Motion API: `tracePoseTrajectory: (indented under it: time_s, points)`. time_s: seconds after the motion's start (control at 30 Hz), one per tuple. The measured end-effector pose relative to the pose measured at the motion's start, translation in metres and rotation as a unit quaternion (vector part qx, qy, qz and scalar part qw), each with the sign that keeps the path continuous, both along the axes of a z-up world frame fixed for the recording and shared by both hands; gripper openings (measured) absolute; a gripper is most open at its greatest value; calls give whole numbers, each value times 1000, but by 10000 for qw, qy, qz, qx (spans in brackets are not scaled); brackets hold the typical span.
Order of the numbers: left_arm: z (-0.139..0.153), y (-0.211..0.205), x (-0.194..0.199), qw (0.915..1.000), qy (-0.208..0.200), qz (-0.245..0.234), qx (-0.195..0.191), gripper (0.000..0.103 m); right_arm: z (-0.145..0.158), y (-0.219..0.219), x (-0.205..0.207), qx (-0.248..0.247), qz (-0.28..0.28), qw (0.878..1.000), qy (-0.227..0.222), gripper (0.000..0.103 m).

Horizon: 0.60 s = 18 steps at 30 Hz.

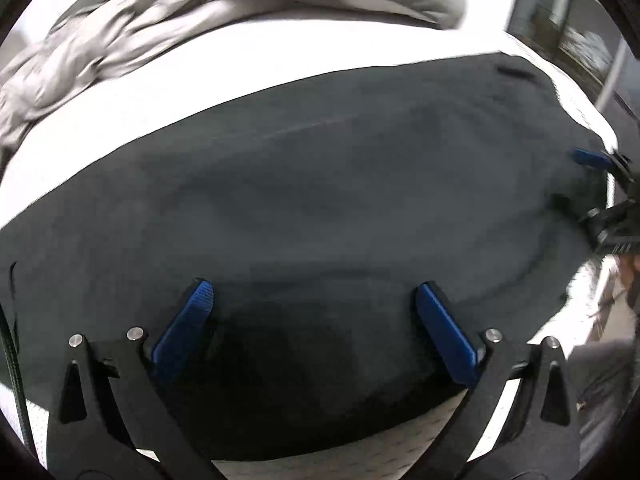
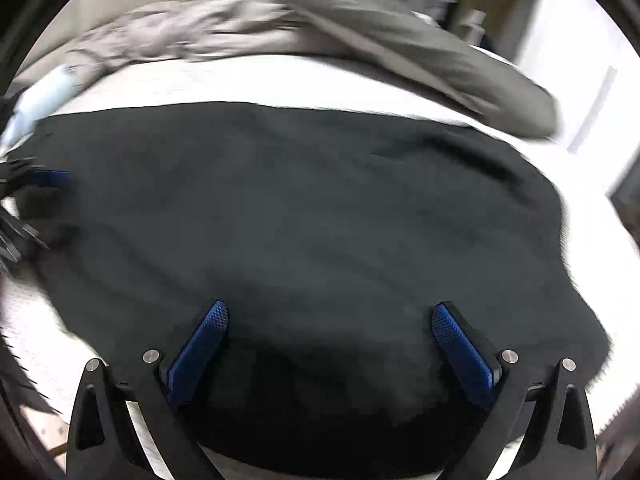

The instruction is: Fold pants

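- Left wrist view: your left gripper (image 1: 314, 292) has its fingers spread wide with nothing clamped between them; both blue pads (image 1: 184, 326) hang over the near part of the dark pants (image 1: 320, 184), and whether they touch the cloth you cannot tell. The pants lie spread across the white bed (image 1: 224, 64), filling the middle of the view from 9 to 3 o'clock.
- In the same view, the right gripper (image 1: 600, 188) shows at 3 o'clock at the edge of the pants, with one blue pad visible; from here you cannot tell how its fingers stand. If both tools close on the same edge at uneven depth, the fold is likely to come out skewed.
- The grey duvet (image 1: 160, 24) is bunched at 11 to 12 o'clock, just past the far edge of the pants. If you throw a fold that way, the cloth may land on the duvet and wrinkle.
- Right wrist view: your right gripper (image 2: 330, 316) also stands with fingers well apart and empty over the near hem, at 6 o'clock. The pants (image 2: 300, 208) run from 9 to 3 o'clock, with soft ripples across them.
- The picture is smeared, so if you close now you may pinch only the top layer or catch the bed sheet (image 2: 280, 80) as well, dragging it along.
- The left gripper (image 2: 44, 178) sits at 9 o'clock beside a pale blue object (image 2: 44, 96) that is too blurred to name; a wide sweep could knock it.
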State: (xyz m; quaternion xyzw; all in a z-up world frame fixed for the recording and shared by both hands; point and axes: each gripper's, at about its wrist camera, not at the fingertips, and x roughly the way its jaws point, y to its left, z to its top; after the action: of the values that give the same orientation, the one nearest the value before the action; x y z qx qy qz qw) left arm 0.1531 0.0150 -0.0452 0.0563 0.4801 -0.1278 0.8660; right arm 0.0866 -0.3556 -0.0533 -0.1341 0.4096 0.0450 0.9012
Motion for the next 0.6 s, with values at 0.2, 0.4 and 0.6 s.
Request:
tracePoseTrajectory:
  time_s: [0.2,0.4,0.6]
  points:
    - [1,47,-5,9986,-33,522,121,103,9,-91,-4,333,-1426,9891,-169,102]
    - [21,55,-5,9961,-314,823,22,98,29,-69,6,733,-1026,9906,-539,101]
    - [8,50,27,9970,-95,662,385,94,15,-45,30,-40,-1124,9933,-252,71]
